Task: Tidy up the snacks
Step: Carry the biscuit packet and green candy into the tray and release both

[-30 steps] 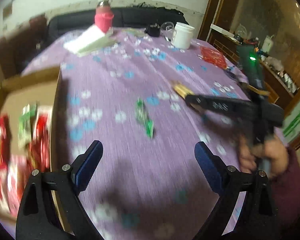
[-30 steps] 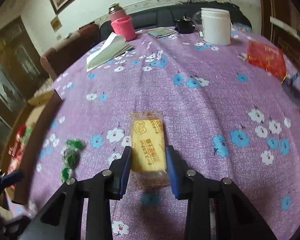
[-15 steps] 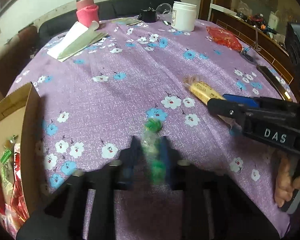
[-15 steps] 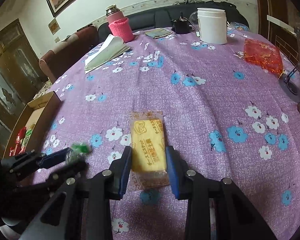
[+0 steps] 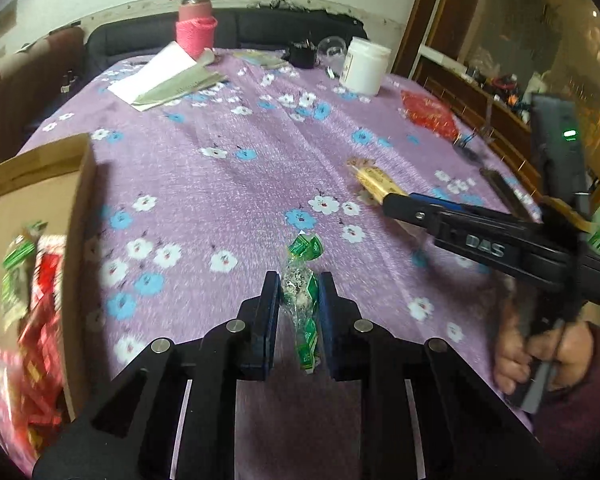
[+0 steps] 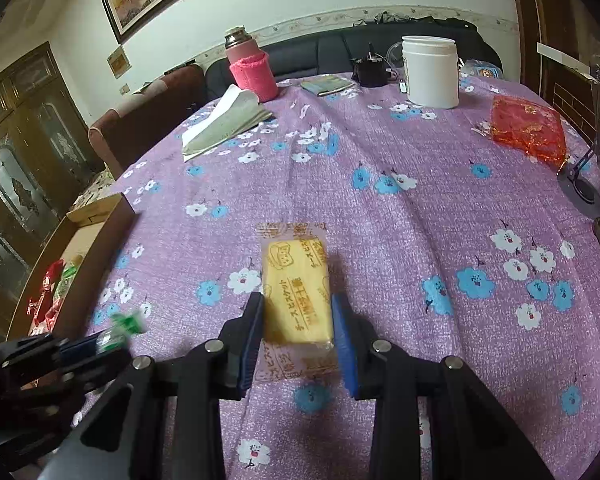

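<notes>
On right hand-held gripper [image 5: 396, 200] — "DAS"; it pinches yellow biscuit pack [image 6: 298, 292].

1. The cardboard box [image 5: 40, 184] sits at the worktop's [image 6: 380, 208] left edge, with snack packets [image 5: 32, 312] inside.
2. The wrapped candy [image 5: 300, 300] sits between the left gripper's [image 5: 299, 292] fingers, right of the box.
3. The biscuit packet [image 6: 296, 292] lies mid-worktop between the right gripper's [image 6: 298, 316] fingers, right of the candy.
4. At the far edge stand a flask [image 6: 250, 68] on the left and a lidded jar [image 6: 431, 70] on the right, folded papers [image 6: 224, 124] before the flask.
5. A mesh pouch [image 6: 528, 130] lies right, nearer than the jar.
</notes>
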Tool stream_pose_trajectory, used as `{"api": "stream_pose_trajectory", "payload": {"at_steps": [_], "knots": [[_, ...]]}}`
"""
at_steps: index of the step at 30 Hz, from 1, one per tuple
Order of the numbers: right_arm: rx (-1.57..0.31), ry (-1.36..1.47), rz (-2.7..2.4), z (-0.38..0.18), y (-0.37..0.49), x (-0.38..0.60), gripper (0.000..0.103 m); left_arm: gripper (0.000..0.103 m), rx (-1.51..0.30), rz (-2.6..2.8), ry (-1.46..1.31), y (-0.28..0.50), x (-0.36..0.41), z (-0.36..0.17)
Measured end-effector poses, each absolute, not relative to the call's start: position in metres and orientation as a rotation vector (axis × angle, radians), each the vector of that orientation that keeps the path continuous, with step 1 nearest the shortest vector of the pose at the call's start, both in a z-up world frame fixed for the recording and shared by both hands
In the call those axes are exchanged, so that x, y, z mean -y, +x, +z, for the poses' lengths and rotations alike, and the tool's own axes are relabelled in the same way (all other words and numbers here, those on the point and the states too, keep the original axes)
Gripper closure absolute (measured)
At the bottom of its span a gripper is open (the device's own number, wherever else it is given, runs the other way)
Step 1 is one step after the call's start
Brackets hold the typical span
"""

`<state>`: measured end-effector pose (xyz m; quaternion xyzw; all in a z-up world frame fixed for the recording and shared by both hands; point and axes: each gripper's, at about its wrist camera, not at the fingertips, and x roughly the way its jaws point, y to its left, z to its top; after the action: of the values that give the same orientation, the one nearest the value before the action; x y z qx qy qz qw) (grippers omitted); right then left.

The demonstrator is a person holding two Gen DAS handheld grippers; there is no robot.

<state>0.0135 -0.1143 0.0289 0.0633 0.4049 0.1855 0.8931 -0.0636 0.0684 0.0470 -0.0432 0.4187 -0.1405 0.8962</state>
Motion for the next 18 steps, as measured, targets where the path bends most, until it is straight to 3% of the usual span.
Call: {"api": "stream_pose_trajectory", "payload": {"at_steps": [18], "knots": [[-0.791,0.079,0.313,0.032,-0.005,0.109,0.066,0.085,-0.709,-0.124,-0.279,-0.179,-0.195,0.086]]}}
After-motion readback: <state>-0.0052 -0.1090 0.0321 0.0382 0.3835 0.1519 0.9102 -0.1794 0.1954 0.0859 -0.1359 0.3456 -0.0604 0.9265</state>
